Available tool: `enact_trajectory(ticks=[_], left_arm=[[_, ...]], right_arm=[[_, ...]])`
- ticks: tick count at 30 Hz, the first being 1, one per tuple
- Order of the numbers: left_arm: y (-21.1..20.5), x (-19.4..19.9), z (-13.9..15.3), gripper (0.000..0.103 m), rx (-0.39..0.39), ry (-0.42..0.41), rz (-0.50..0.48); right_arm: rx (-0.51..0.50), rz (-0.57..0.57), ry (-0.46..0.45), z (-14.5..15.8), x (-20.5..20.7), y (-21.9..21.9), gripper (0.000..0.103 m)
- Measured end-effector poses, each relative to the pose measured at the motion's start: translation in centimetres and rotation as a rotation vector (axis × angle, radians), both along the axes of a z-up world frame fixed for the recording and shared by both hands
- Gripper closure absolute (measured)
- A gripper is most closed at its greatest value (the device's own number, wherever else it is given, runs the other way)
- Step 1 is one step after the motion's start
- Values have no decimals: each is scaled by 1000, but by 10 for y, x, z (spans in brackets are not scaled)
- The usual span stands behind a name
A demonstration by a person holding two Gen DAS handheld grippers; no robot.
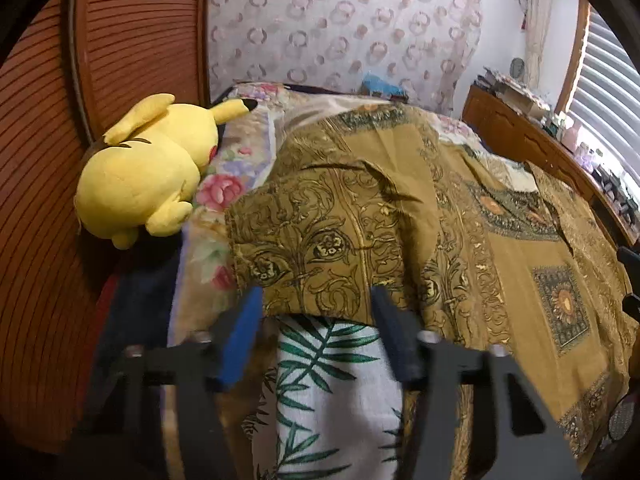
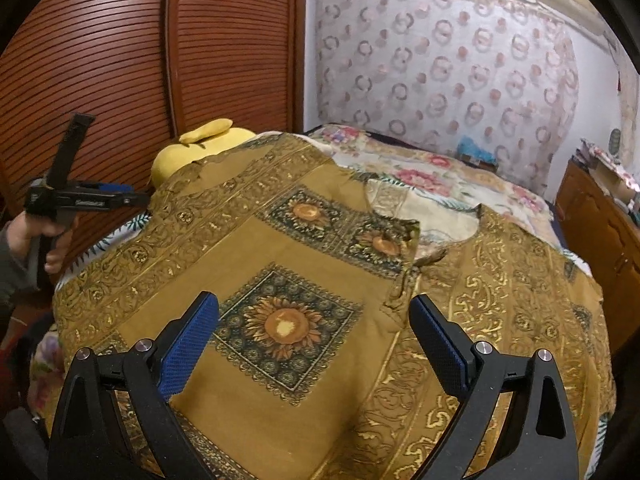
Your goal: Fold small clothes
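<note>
An ochre printed shirt (image 1: 400, 208) with sunflower squares lies spread over the bed, its collar (image 2: 404, 248) facing the far wall. My left gripper (image 1: 316, 314) is at the hem of its left sleeve; the blue pads (image 1: 240, 332) stand apart on either side of the hem and do not press on it. In the right wrist view the same left gripper (image 2: 120, 196) sits at the shirt's left edge, held by a hand (image 2: 52, 240). My right gripper (image 2: 314, 322) hangs open just above the shirt's chest (image 2: 284, 324), nothing between its fingers.
A white cloth with green leaves (image 1: 320, 380) lies under the sleeve. A yellow plush toy (image 1: 148, 168) rests against the slatted wooden wardrobe (image 1: 132, 40) at the left. A floral bedsheet (image 2: 432, 176) covers the bed; a cluttered wooden dresser (image 1: 520, 128) stands at the right.
</note>
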State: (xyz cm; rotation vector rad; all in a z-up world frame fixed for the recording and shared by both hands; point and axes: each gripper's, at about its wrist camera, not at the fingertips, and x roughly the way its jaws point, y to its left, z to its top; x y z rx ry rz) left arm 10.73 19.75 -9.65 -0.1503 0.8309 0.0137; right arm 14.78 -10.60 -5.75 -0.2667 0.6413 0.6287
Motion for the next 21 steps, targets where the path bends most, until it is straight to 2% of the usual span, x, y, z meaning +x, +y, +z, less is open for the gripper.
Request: enact_trajectory(ticks=[3,10,11,14,16,19,21], left_arm=[[-2,7,-3,59,18,14,-19],[-3,14,-9,98,45,53,-60],[-3,13,-8,100,50,54,-64],[-6,10,0,103,87,28,-58],[-6,6,16,103,73,-18,-37],[-23,1,53,103,77,-105,-73],[-36,2,70,103,85,-133,-107]], right_arm=[[0,11,17,-2,1,1,5],[6,25,33,-7,-6,-3,5],[9,24,35,-7,-7,-5,5],[20,14,41,-8,-9,-11,5],[33,3,48,-10,-10,-18,5],[67,-11,63,-10,-11,-31,5],[74,-23,58,-8,-11,-38,5]])
